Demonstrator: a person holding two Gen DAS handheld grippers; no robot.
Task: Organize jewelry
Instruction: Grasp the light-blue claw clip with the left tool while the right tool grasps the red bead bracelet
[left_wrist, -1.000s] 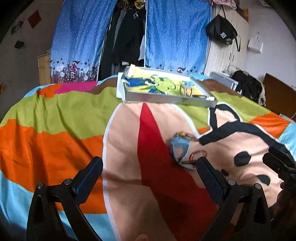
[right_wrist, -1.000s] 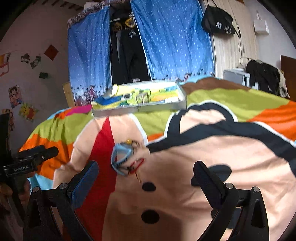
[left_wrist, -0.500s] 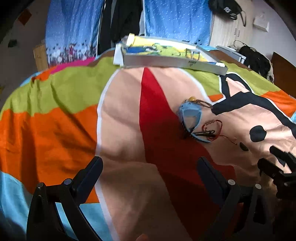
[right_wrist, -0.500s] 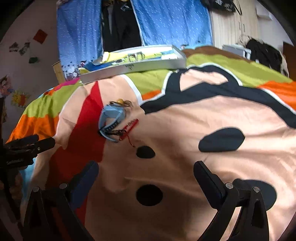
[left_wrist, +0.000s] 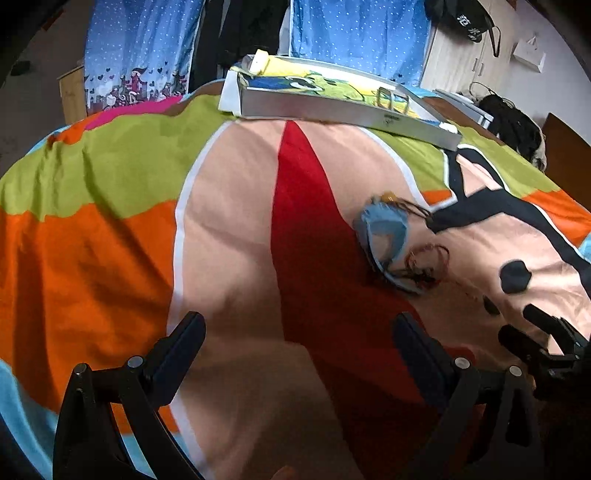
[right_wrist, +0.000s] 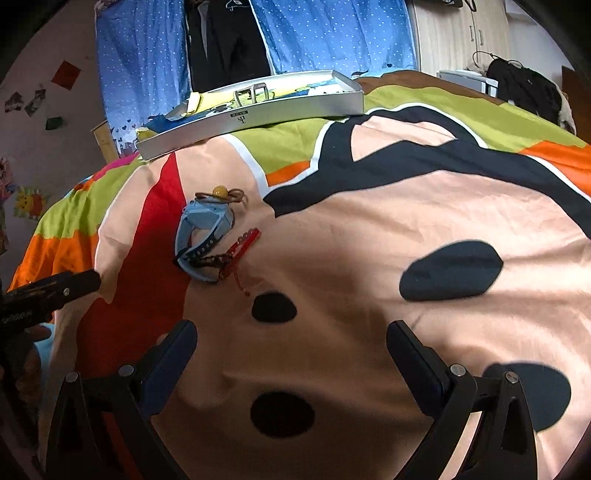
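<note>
Jewelry (right_wrist: 218, 240) is lying tangled on the bed (right_wrist: 369, 221), near the far tray (right_wrist: 258, 110). Both claws, left (left_wrist: 299, 343) and right (right_wrist: 291, 350), are hovering wide and empty, likely readying a pickup.

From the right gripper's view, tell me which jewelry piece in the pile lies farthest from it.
The brown cord with the yellow bead: it sits at the pile's far end, toward the silver tray. The blue watch and red bracelet lie nearer.
</note>
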